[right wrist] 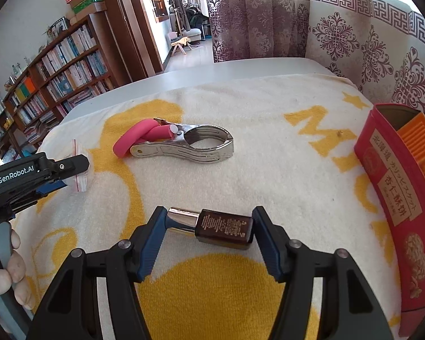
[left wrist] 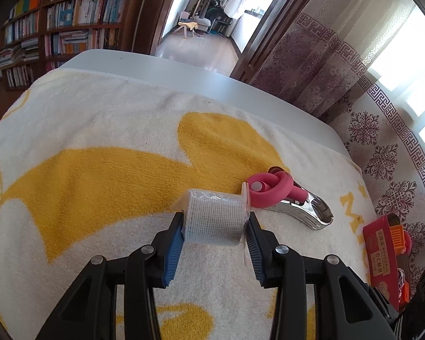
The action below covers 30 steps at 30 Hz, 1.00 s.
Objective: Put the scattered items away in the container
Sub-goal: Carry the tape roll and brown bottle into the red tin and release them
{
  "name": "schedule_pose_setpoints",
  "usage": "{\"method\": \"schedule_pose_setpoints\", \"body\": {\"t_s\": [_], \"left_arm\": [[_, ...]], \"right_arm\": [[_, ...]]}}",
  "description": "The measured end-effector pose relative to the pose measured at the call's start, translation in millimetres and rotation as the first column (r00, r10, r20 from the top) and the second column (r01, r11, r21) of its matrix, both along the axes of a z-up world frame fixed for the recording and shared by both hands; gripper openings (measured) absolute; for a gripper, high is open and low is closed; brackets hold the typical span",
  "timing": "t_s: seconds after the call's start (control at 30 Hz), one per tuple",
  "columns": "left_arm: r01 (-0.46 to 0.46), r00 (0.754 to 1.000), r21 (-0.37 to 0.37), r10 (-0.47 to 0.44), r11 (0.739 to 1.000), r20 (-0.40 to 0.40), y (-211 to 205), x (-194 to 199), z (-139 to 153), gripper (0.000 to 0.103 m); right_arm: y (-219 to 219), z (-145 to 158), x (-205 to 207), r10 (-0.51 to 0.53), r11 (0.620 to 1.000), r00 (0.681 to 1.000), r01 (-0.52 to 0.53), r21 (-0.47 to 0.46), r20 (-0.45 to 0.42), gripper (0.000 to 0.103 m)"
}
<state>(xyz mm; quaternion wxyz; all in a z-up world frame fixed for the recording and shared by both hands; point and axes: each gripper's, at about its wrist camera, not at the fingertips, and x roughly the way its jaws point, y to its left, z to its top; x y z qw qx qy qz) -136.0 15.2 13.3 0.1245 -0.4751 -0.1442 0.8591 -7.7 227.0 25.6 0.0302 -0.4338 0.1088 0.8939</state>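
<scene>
My left gripper [left wrist: 216, 222] is shut on a white gauze roll [left wrist: 212, 212] in a clear bag, just above the yellow-and-white towel [left wrist: 99, 170]. In the right wrist view a small brown bottle [right wrist: 223, 226] with a silver cap lies crosswise between the fingers of my right gripper [right wrist: 209, 212]. Both pads touch its ends, so it is shut on the bottle. A knotted pink foam roller [right wrist: 136, 138] rests on a shiny metal clamp [right wrist: 195, 147] in the middle of the towel. The red box [right wrist: 393, 198] stands open at the right edge with an orange ridged item [right wrist: 419, 141] inside.
The towel covers a white table [right wrist: 240, 68] whose far edge runs close behind it. Patterned curtains [right wrist: 354, 36] hang to the right and a bookshelf [right wrist: 56, 68] stands at the left. A person's hand [right wrist: 11, 269] holds the left gripper's handle.
</scene>
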Motion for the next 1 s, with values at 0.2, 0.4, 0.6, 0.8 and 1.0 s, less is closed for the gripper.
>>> {"method": "schedule_pose_setpoints", "body": {"t_s": [0.2,0.4,0.6,0.8,1.0], "left_arm": [[0.025,0.999,-0.019,-0.025,1.000,-0.022,10,5,6,0.044],[0.063,0.997,-0.037,-0.065,0.997,-0.049,27,14,17,0.044],[0.122,0.989,-0.045,-0.125,0.992,-0.078,48,30,30,0.044],[0.187,0.977,-0.048,-0.191,0.981,-0.094,75,49,39,0.044],[0.247,0.960,-0.054,-0.252,0.968,-0.122,106,68,53,0.044]], "right_arm": [[11,13,27,-0.009,1.000,0.999,0.008,-0.016,-0.039,0.066],[21,34,55,-0.021,1.000,0.993,0.021,0.001,-0.113,0.066],[42,57,86,-0.045,0.997,0.978,0.057,0.050,-0.202,0.066],[86,70,118,-0.135,0.988,0.957,0.150,0.041,-0.255,0.066],[137,78,152,-0.245,0.964,0.927,0.264,0.032,-0.283,0.066]]}}
